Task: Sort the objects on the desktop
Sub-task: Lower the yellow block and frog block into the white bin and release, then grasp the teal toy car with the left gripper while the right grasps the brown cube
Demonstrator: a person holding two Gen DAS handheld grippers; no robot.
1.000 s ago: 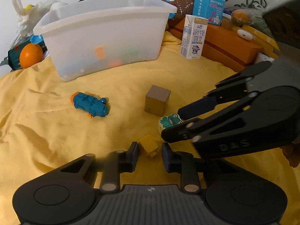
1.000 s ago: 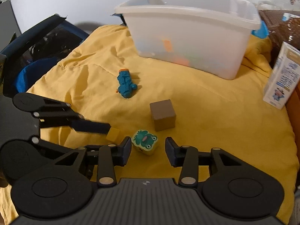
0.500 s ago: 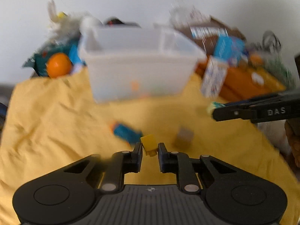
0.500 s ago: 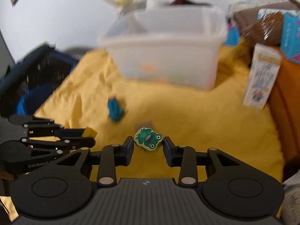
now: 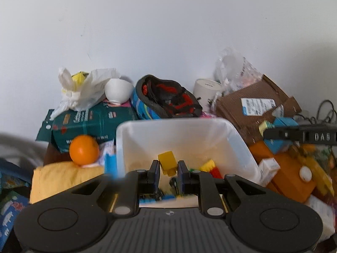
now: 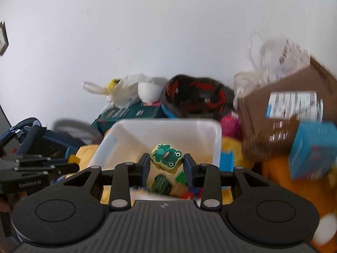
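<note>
The yellow block (image 5: pixel 167 162) sits clenched in the left hand-held gripper (image 5: pixel 167 168) above the bin (image 5: pixel 236 139), while the right hand-held gripper (image 6: pixel 166 164) grasps the frog block (image 6: pixel 166 156) over it.

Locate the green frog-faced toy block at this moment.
In the right wrist view, the green frog-faced toy block sits centre frame, gripped by the right tool, above the white plastic bin.

a small yellow toy block (image 5: pixel 167 163) is held in the air over the open white plastic bin (image 5: pixel 242 147), tilted. a cream block with a green frog face (image 6: pixel 166 156) also hangs above the bin (image 6: pixel 217 145), its printed face turned up and slightly askew. more coloured blocks (image 5: pixel 210 167) lie on the bin's floor.
</note>
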